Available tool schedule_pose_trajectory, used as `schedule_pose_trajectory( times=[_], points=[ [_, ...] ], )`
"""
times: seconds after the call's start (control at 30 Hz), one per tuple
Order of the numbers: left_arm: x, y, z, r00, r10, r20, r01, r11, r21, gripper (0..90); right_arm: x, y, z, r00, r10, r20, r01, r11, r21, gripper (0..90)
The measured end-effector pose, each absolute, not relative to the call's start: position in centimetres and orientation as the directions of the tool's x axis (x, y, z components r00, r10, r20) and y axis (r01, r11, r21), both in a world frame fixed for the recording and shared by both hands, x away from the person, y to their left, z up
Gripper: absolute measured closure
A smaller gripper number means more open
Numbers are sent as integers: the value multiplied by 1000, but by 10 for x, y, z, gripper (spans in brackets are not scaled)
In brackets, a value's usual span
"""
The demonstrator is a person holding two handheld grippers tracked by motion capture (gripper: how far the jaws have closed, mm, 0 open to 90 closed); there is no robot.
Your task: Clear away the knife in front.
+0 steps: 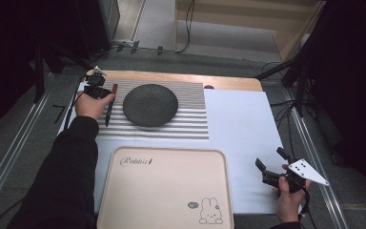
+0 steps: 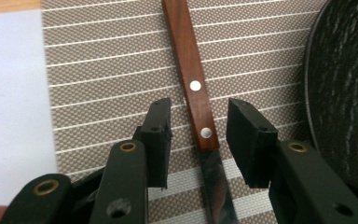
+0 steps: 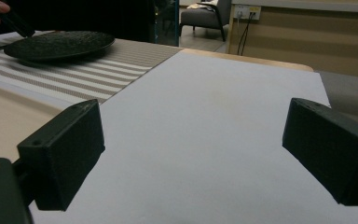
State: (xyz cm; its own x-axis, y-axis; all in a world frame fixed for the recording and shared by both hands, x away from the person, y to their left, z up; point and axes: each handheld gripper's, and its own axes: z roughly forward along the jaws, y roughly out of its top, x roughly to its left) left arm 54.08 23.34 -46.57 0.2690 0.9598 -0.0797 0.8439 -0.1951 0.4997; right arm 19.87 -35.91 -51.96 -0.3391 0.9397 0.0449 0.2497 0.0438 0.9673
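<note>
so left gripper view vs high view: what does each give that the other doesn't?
Left gripper view alone: the two steel rivets in the knife's wooden handle, where the handle meets the blade, and a clear gap between each pad and the handle, so the left gripper straddles it without pressing.

High view alone: the beige rabbit tray, the white sheet, and the right gripper, open over that sheet's right side.

Both: the knife lying on the striped placemat, with the dark plate beside it.
</note>
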Motion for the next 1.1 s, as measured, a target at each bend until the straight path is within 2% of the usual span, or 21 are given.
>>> schedule_pose_trajectory(
  times=[0.53, 0.57, 0.67, 1.1],
  points=[
    [543, 228, -472, 256, 966, -40, 853, -206, 480, 689, 199, -359, -520, -338, 940, 44, 246, 43, 968, 41],
    [541, 225, -473, 257, 966, -5, 849, -223, 479, 716, 199, -359, -520, -338, 940, 43, 246, 44, 968, 41],
    [540, 223, -473, 270, 963, 20, 844, -246, 477, 761, 199, -359, -520, -339, 940, 41, 245, 46, 969, 41],
    [539, 226, -473, 269, 963, -7, 844, -232, 483, 769, 199, -359, -520, -337, 940, 46, 247, 41, 968, 41]
  ],
)
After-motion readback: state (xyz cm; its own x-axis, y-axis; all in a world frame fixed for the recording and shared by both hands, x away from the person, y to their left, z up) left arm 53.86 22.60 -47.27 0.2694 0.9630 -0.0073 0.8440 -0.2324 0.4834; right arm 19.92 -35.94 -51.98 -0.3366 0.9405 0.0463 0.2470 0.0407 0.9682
